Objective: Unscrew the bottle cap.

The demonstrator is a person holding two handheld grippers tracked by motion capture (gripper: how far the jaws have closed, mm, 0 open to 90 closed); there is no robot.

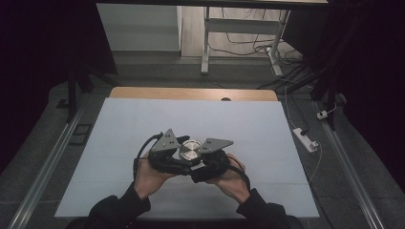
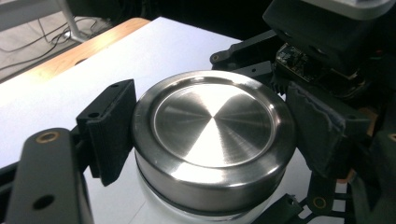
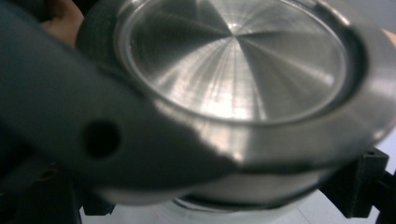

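Observation:
A round jar with a brushed steel lid (image 1: 190, 150) stands on the white mat (image 1: 143, 119), a little nearer than its middle. My left gripper (image 1: 180, 153) comes at it from the left, the right gripper (image 1: 203, 158) from the right, each held in a hand. In the left gripper view the two black pads (image 2: 112, 133) press on opposite sides of the steel lid (image 2: 212, 121), so the left gripper (image 2: 215, 135) is shut on it. The right gripper view is blurred and close: the lid (image 3: 233, 60) sits above a whitish jar body (image 3: 261, 189), and my right gripper (image 3: 224, 186) clasps the jar just under the lid.
The mat covers a wooden table whose far edge (image 1: 191, 93) shows bare. A white power strip (image 1: 305, 139) and cables lie on the floor at the right. A desk frame (image 1: 205, 43) stands beyond. Metal rails (image 1: 52, 157) run along both sides.

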